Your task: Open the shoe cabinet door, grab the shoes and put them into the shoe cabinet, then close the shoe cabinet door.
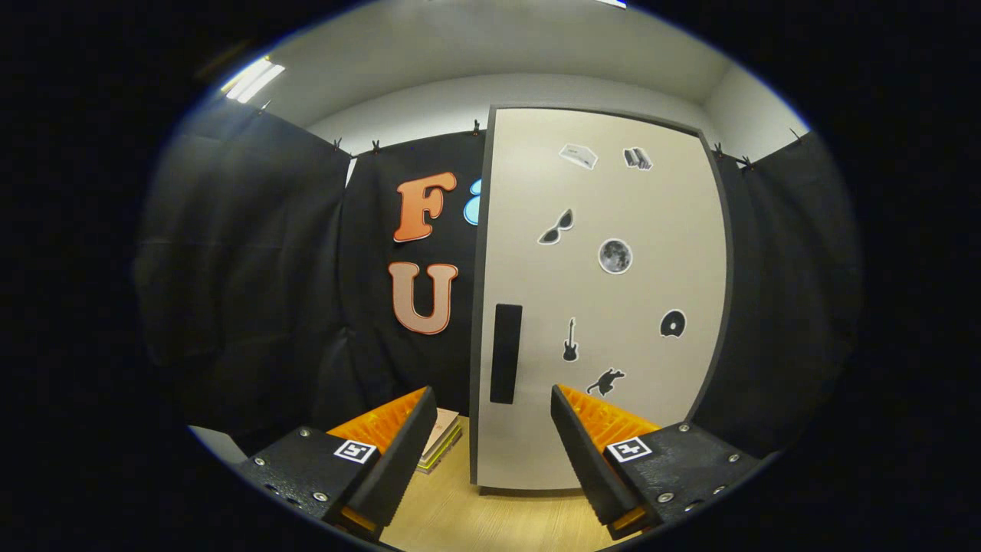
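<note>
Gripper view: tall smooth pale cabinet door [605, 307], closed, with dark rectangular recessed handle [506, 353]. Gripper [490, 406] fingers spread wide, empty, above light woodgrain floor [490, 521].

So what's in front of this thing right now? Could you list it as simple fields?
cabinet door: shut, pale, with stickers
handle: dark upright strip near the door's left edge, beyond the fingers
gripper: open, holding nothing, aimed at the handle
books: small stack on the wooden surface, left of the cabinet
task stage: door not yet opened
</note>
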The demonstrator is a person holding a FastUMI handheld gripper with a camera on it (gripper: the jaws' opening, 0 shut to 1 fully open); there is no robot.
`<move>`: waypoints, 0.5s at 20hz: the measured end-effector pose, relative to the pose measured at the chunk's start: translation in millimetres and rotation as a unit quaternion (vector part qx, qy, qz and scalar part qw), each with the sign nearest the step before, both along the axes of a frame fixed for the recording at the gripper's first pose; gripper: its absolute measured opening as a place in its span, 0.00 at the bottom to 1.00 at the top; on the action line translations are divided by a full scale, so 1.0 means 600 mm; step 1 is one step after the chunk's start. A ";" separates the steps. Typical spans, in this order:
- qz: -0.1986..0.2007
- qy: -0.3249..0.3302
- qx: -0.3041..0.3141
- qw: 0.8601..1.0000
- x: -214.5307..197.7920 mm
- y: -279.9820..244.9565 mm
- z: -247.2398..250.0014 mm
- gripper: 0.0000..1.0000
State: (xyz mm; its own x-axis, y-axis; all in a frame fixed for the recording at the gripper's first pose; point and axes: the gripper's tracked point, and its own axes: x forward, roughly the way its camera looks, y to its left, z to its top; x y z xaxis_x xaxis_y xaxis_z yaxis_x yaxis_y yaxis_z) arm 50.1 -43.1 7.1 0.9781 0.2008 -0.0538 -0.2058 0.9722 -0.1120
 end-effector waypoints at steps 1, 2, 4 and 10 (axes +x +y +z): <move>-0.005 -0.005 0.002 1.000 -0.020 -0.007 0.008 0.94; -0.011 -0.010 0.003 1.000 -0.041 -0.015 0.016 0.94; -0.023 -0.012 0.007 1.000 -0.079 -0.035 0.024 0.94; -0.064 -0.021 0.013 0.998 -0.190 -0.102 0.045 0.94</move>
State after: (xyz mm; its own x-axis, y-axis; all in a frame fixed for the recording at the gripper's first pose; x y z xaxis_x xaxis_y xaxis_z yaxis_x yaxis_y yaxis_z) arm -64.0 -104.6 34.4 0.9971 0.0757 -0.0084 -0.0761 0.9929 -0.0916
